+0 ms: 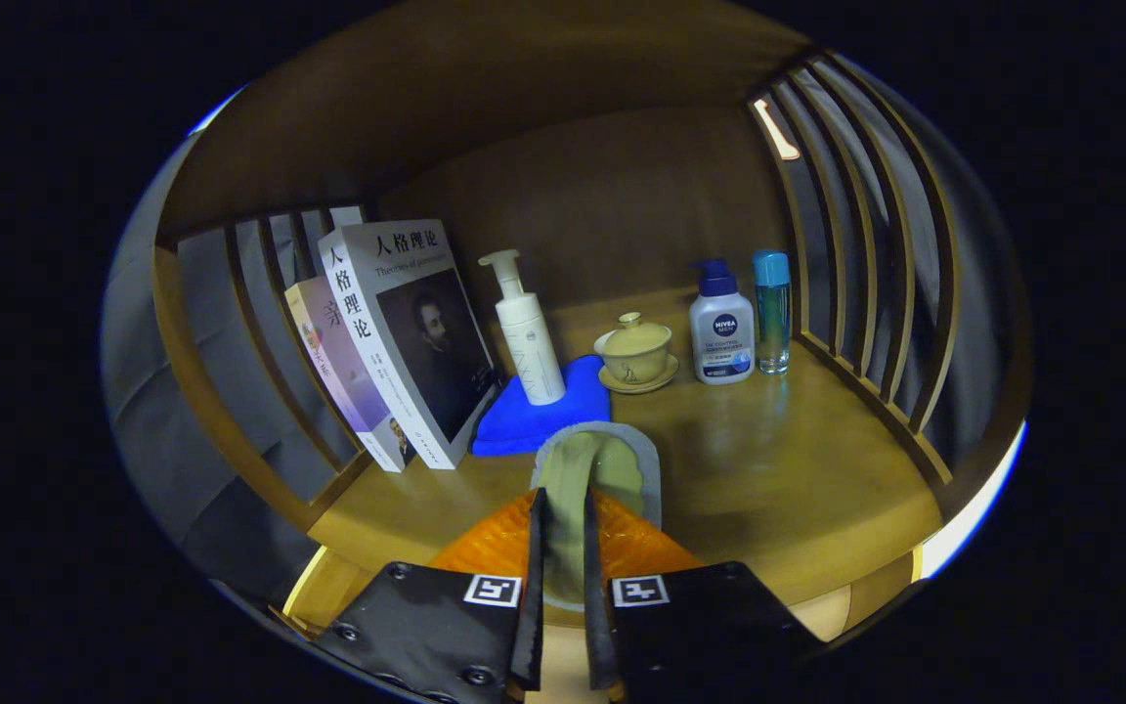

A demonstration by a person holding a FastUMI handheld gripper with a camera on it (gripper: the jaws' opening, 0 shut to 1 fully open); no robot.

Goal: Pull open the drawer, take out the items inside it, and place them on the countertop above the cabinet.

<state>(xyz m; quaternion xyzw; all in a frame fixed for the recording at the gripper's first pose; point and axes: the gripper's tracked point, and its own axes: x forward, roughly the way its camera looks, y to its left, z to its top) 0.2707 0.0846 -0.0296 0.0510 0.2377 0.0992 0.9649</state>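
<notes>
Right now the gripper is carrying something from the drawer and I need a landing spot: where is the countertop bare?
The gripper is shut on a grey-green pad. Bare countertop lies ahead of the fingers, between the pad and the slatted side rail. It is crowded along the back: books, pump bottle on a blue cloth, lidded cup, lotion bottle, blue-capped bottle.

Gripper point(563, 548) clamped on a green cloth pad point(587, 474)

The pad sticks out over the countertop point(778, 479), just short of a blue towel point(543, 411) and pump bottle point(527, 332).

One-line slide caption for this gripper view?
Claw shut on a grey-green insole, held above the wooden countertop before the blue cloth.
</notes>
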